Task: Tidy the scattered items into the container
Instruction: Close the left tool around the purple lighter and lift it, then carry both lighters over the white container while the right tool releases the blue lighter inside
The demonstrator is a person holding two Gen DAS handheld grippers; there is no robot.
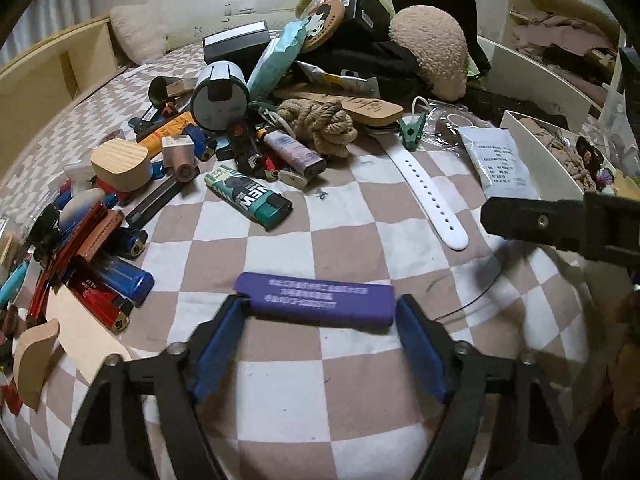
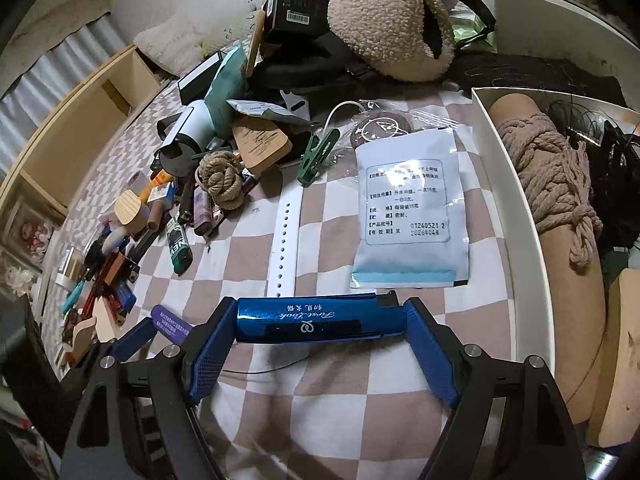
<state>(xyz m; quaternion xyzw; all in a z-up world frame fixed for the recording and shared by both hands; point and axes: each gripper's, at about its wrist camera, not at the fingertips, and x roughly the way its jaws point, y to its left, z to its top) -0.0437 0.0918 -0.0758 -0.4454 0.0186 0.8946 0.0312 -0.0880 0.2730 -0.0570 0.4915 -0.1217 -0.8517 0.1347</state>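
Note:
My left gripper (image 1: 322, 310) is shut on a purple lighter (image 1: 312, 298), pinched end to end between its blue pads just above the checkered cloth. My right gripper (image 2: 320, 312) is shut the same way on a shiny blue lighter (image 2: 304, 322) with script lettering. The white container (image 2: 516, 184) stands to the right of that gripper and holds a rope bundle (image 2: 556, 160) and dark items. In the right wrist view the left gripper and its purple lighter (image 2: 170, 322) show at lower left. The right gripper (image 1: 560, 224) appears at the right edge of the left wrist view.
A pile of lighters (image 1: 248, 196), a rope knot (image 1: 324, 124), a white cylinder (image 1: 218, 96), black boxes and a fleece hat (image 1: 434, 50) lies behind. A white strap (image 1: 432, 196), a green clip (image 1: 412, 130) and a white sachet (image 2: 408, 204) lie on the cloth.

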